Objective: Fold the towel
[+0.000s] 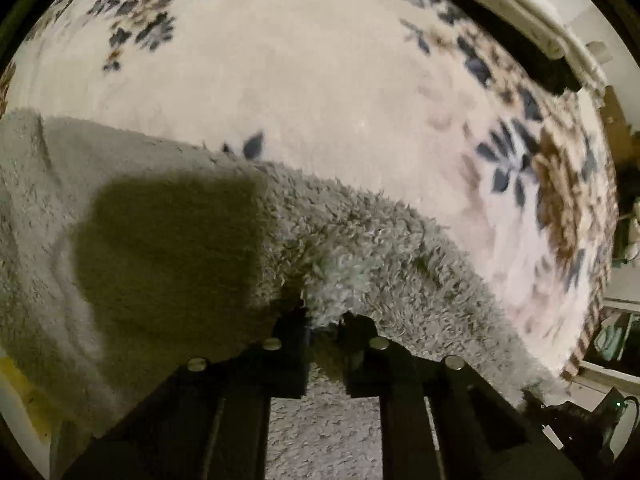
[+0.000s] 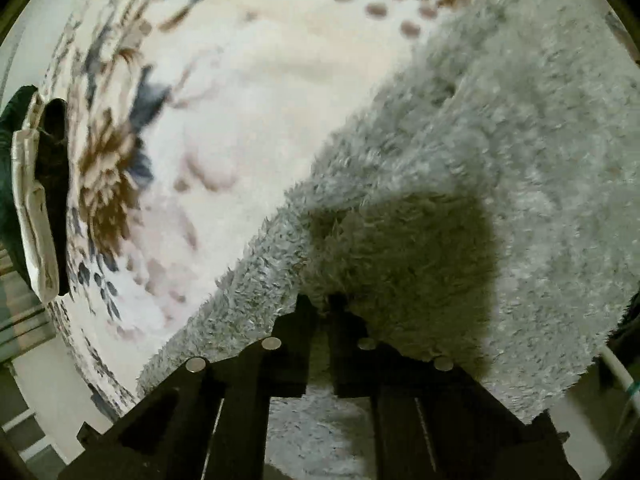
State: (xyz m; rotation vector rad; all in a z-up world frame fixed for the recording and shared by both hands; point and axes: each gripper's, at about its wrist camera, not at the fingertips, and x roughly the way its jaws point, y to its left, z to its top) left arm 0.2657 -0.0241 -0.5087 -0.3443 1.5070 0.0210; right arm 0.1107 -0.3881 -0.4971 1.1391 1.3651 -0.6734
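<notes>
A fluffy grey towel (image 1: pixel 168 216) lies on a cream floral blanket (image 1: pixel 320 80). My left gripper (image 1: pixel 325 322) is shut on the towel's near edge, with a tuft of pile bunched between its black fingers (image 1: pixel 294 336). The towel spreads left and down from there, with the gripper's shadow on it. In the right wrist view the same grey towel (image 2: pixel 500 152) fills the right half, and my right gripper (image 2: pixel 323 308) is shut on its edge, where the pile puckers between the fingers (image 2: pixel 298 320). Both grips hold the cloth slightly raised off the blanket (image 2: pixel 248 100).
The blanket carries blue and brown flower prints (image 1: pixel 552 184). A white bed frame or rail (image 1: pixel 532 20) runs along the upper right in the left wrist view. A pale cloth object with a dark part (image 2: pixel 36 200) lies at the blanket's left edge in the right wrist view.
</notes>
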